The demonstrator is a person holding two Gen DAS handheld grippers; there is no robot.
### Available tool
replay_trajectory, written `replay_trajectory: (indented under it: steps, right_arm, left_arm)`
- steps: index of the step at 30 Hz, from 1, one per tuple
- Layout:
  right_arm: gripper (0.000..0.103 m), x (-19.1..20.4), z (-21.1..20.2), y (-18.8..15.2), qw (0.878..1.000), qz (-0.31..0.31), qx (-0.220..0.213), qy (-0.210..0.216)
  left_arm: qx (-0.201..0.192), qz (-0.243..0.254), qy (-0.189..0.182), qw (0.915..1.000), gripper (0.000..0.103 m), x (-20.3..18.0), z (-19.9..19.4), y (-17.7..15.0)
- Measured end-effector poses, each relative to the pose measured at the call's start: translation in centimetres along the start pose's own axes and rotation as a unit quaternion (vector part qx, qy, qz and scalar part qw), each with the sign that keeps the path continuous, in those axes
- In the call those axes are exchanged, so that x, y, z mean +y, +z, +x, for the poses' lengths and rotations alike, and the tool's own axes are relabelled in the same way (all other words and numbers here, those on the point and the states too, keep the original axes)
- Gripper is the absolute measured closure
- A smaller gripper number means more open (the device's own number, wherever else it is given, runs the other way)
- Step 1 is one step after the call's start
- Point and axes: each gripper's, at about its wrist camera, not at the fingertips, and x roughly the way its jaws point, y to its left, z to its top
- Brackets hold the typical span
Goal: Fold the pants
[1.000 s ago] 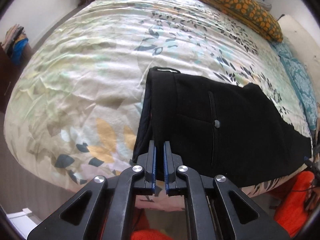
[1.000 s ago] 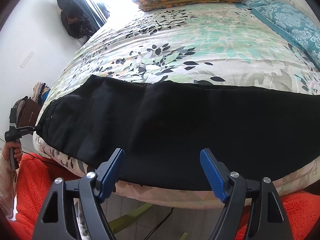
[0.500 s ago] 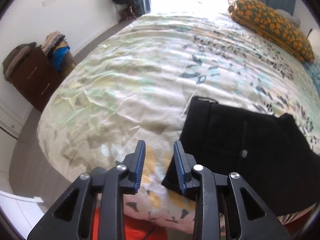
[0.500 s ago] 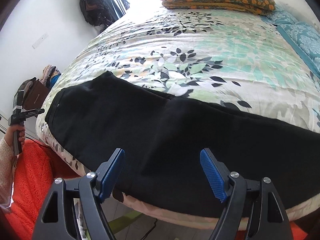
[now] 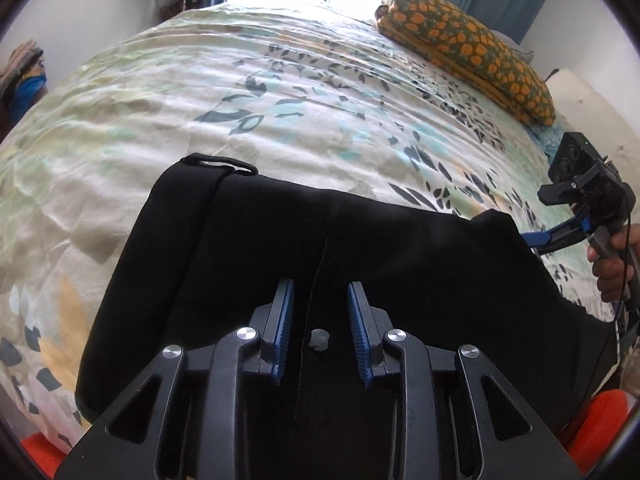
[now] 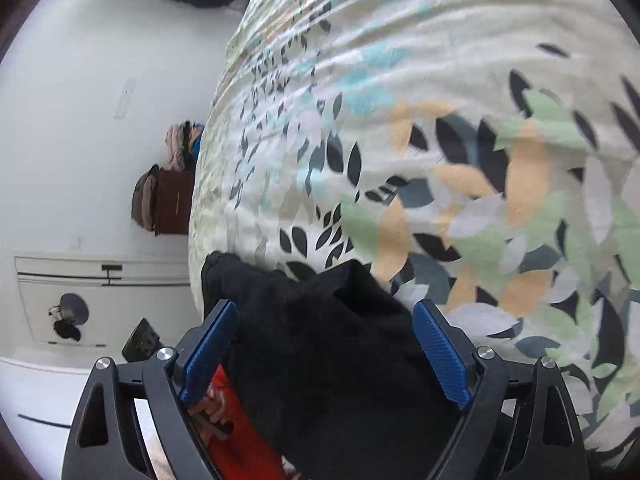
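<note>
1. The black pants (image 5: pixel 360 248) lie flat on the bed (image 5: pixel 280 92) at its near edge, waistband to the left, apparently already halved leg over leg.
2. My left claw (image 5: pixel 316 320) hovers over the back pocket button; its jaws have just been closing a little, stand part open, and pinch no cloth.
3. My right claw (image 6: pixel 324 344) is at the bunched right-hand end; its jaws have just been opening, stand wide, cloth between them but ungripped.
4. I judge the crosswise folds still remain.
</note>
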Motion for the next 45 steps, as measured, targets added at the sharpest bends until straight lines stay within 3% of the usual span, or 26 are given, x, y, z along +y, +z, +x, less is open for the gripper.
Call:
replay_trajectory:
  steps: [3, 6, 11, 15, 17, 19, 21, 24, 25, 28, 31, 38, 40, 42, 45]
  right_arm:
    - [0.013, -0.1, 2.2, 0.7, 0.999, -0.001, 0.029, 0.041]
    - [0.013, 0.4, 3.1, 2.3, 0.994, 0.003, -0.005, 0.106]
    - [0.016, -0.7, 3.2, 2.9, 0.996, 0.035, -0.038, 0.073]
    - [0.016, -1.0, -3.5, 1.2, 0.985, 0.013, -0.164, -0.047]
    - [0.015, -0.1, -6.7, -1.0, 0.972, -0.019, -0.194, -0.132]
    - [0.015, 1.4, -8.7, -5.2, 0.949, -0.073, -0.211, -0.221]
    - [0.009, 2.0, -9.8, -10.8, 0.921, -0.106, -0.228, -0.296]
    - [0.006, 0.7, -10.7, -20.0, 0.890, -0.116, -0.245, -0.366]
    - [0.006, -0.3, -11.2, -22.8, 0.880, -0.109, -0.254, -0.386]
    - [0.006, -3.5, -12.1, -29.2, 0.864, -0.071, -0.280, -0.413]
    - [0.006, -6.4, -12.6, -31.9, 0.850, -0.042, -0.289, -0.439]
    - [0.006, -8.3, -14.7, -33.8, 0.819, -0.008, -0.355, -0.451]
    - [0.006, -9.3, -15.1, -33.6, 0.824, 0.006, -0.354, -0.442]
    - [0.006, -10.9, -15.0, -33.1, 0.837, 0.034, -0.333, -0.433]
    - [0.005, -11.0, -15.0, -33.2, 0.832, 0.022, -0.338, -0.439]
  left_arm:
    - [-0.003, -0.012, -0.008, 0.9999, 0.074, 0.3, 0.2, -0.2]
    - [-0.006, -0.006, -0.002, 1.0000, 0.074, 0.0, 0.2, -0.3]
    - [-0.009, -0.002, 0.000, 1.0000, 0.074, -0.1, 0.3, -0.4]
    - [-0.017, -0.027, -0.005, 0.9995, 0.074, 0.4, -0.5, -0.3]
    - [-0.032, -0.022, 0.030, 0.9988, 0.073, -0.4, -1.8, -0.2]
    - [-0.057, 0.008, 0.032, 0.9978, 0.066, -2.4, -3.2, -0.1]
    - [-0.076, 0.045, 0.001, 0.9961, 0.060, -5.3, -4.4, -0.2]
    - [-0.073, 0.118, -0.051, 0.9890, 0.043, -11.0, -4.4, -1.5]
    - [-0.065, 0.141, -0.066, 0.9856, 0.042, -12.8, -3.9, -2.2]
    - [-0.023, 0.199, -0.076, 0.9767, 0.042, -17.1, -1.2, -4.5]
    - [0.020, 0.214, -0.030, 0.9762, 0.042, -17.9, 2.4, -6.4]
    - [0.012, 0.172, 0.034, 0.9844, 0.043, -15.2, 2.3, -5.9]
    - [0.010, 0.148, 0.034, 0.9884, 0.043, -14.9, 1.4, -5.7]
    - [0.004, 0.135, 0.019, 0.9906, 0.043, -15.5, 0.5, -5.8]
    - [0.001, 0.157, -0.004, 0.9876, 0.040, -18.2, -0.1, -6.4]
